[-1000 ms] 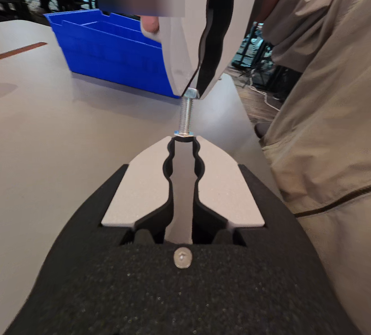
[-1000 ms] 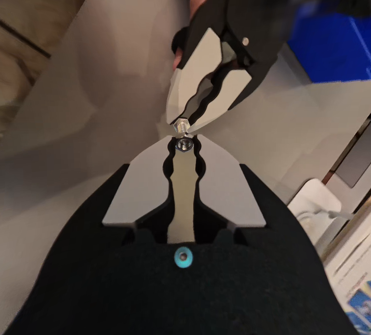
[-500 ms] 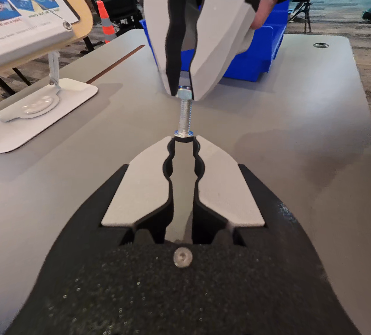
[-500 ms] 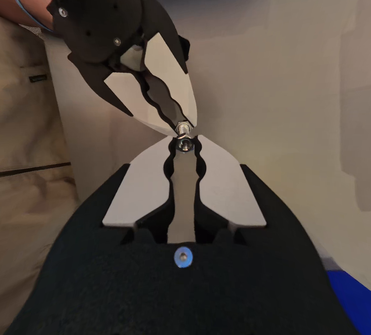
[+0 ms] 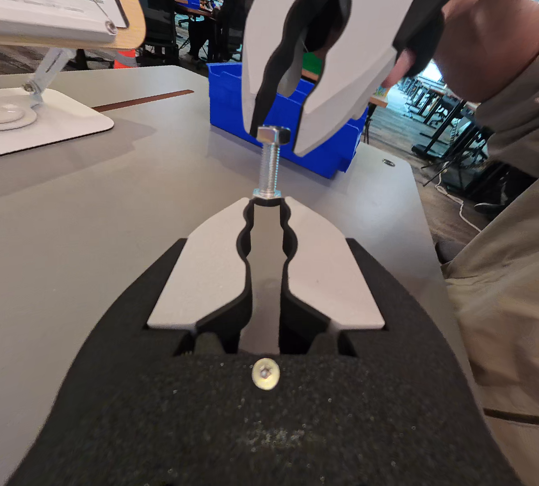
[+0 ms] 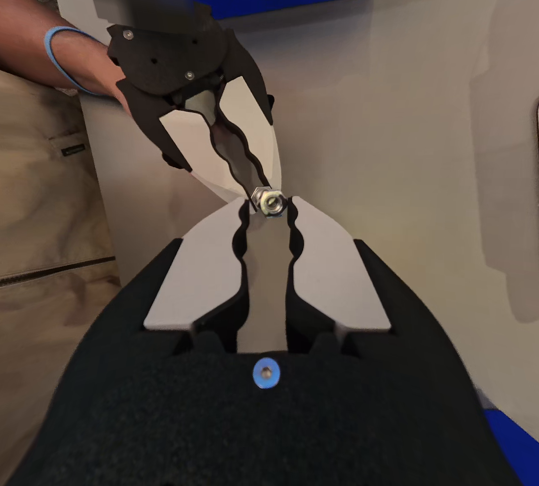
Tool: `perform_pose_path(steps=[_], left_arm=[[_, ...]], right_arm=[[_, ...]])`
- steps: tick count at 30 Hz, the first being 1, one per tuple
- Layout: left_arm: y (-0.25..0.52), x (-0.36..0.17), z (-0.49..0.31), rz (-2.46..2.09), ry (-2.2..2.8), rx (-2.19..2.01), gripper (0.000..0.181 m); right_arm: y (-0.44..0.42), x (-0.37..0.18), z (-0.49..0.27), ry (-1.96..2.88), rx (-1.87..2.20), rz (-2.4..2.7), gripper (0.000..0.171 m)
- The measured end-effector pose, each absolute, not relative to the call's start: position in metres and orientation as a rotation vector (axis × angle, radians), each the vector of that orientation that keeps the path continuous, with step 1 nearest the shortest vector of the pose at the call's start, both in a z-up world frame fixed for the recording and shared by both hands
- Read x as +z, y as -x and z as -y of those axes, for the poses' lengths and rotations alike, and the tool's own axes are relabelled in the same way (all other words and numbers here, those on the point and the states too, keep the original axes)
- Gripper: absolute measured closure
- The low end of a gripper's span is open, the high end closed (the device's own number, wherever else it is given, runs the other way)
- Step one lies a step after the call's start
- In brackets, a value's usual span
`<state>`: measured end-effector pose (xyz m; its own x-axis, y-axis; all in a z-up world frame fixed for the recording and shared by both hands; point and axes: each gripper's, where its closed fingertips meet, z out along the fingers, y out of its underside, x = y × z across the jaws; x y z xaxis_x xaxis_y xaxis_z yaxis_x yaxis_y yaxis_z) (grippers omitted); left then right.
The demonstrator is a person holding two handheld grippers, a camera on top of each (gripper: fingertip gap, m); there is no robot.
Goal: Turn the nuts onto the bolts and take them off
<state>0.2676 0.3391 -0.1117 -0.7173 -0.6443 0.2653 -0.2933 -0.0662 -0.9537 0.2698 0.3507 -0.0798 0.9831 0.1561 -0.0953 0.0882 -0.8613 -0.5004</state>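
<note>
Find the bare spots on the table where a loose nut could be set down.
The table is bare between the stand and the bin, and right of the bin toward the edge. It is crowded mid-air, where both hand-held grippers meet at the bolt and nut.

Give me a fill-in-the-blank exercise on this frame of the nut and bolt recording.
1. The left gripper is shut on the ____ at the near end of the bolt.
2. The right gripper has its jaws ____ around the bolt's head.
3. Behind the bolt, on the table, sits a bin coloured ____.

Missing words: nut; open; blue
</note>
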Motion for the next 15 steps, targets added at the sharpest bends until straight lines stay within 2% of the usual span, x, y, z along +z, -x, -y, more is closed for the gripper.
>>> perform_pose_path(steps=[15], left_arm=[[-0.269, -0.101, -0.353, -1.871, 1.038, -1.927, 0.165]], right_arm=[[-0.261, -0.067, -0.351, 2.547, 0.245, 0.192, 0.148]])
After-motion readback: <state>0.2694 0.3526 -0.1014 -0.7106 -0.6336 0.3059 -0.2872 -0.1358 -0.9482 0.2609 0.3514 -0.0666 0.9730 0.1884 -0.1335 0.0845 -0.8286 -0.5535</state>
